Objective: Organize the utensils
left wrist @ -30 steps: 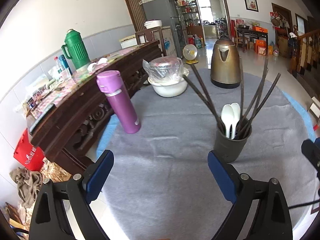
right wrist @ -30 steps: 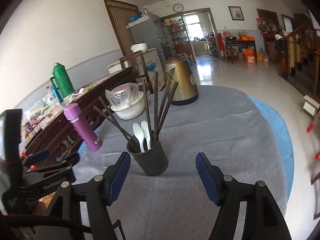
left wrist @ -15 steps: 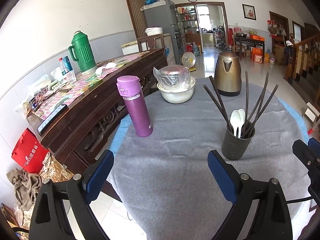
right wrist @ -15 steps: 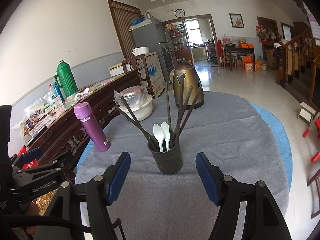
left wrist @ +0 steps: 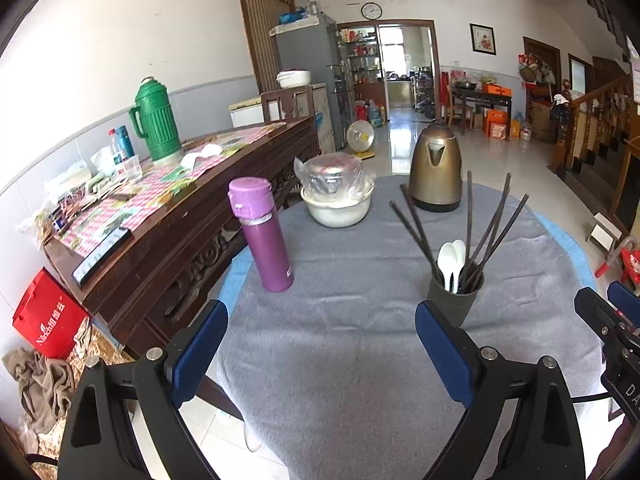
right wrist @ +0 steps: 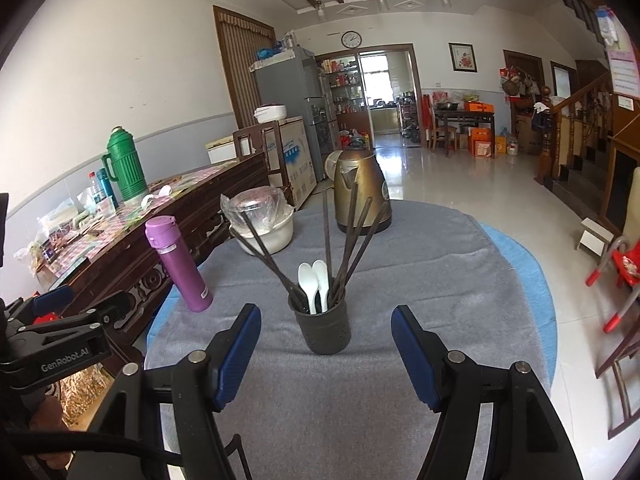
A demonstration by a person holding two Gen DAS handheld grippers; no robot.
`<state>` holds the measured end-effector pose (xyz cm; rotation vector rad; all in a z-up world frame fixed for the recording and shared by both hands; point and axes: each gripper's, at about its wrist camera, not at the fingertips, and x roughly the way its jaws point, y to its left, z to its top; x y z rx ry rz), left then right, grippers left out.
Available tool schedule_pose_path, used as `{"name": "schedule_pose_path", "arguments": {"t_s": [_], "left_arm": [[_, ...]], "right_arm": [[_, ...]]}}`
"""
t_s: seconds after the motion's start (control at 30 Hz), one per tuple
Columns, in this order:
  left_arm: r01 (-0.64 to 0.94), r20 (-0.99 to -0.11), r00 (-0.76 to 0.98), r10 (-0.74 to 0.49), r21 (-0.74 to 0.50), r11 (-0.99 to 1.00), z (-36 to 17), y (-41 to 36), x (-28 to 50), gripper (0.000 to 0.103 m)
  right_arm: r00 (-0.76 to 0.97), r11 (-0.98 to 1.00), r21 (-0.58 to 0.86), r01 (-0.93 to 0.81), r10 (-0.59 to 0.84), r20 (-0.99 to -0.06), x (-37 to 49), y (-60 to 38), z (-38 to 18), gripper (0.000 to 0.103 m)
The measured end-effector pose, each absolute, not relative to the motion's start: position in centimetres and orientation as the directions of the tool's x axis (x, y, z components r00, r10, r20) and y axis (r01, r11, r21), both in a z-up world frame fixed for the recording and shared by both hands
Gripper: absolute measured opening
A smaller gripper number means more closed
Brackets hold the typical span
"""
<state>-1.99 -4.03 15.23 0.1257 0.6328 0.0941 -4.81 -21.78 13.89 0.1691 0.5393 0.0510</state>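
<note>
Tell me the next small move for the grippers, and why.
Probably none beyond drawing both back to rest: the chopsticks and two white spoons already stand in the holder, and no loose utensil shows on the grey cloth. The left gripper and right gripper are open and empty, short of the holder.

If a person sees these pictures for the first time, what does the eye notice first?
Probably the dark utensil holder in the middle of the grey table cover, with chopsticks fanning out and two white spoons. Next, the purple flask to its left and the bronze kettle behind.
</note>
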Motion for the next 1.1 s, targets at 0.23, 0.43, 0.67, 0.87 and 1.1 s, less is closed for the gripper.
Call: {"name": "schedule_pose_path", "arguments": {"t_s": [0.23,0.43,0.67,0.87,1.1], "left_arm": [[-0.043,-0.587,0.799,0.125,0.152,0.987,15.4,-4.8,-1.4,0.095],[-0.052,-0.597,0.791,0.136,0.156,0.986,15.0,-4.8,-0.9,0.095],[-0.046,-0.609,0.781,0.136,0.162,0.986,14.5,-5.0,-0.2,0.095],[-0.046,-0.620,0.774,0.132,0.153,0.987,14.2,-4.7,0.2,0.095],[-0.046,-0.632,0.765,0.126,0.141,0.989,13.7,-4.2,0.4,0.095]], "right_arm": [[0.857,0.985,0.173,0.016,0.075,-0.509,-4.6,-22.5,13.7,0.071],[0.856,0.982,0.188,0.016,0.083,-0.510,-4.1,-22.9,13.5,0.071],[0.853,0.983,0.183,0.011,0.086,-0.515,-3.6,-22.7,13.3,0.071],[0.850,0.983,0.181,0.009,0.088,-0.519,-3.3,-22.6,13.1,0.071],[0.848,0.985,0.174,0.008,0.085,-0.524,-3.0,-22.2,12.8,0.071]]}}
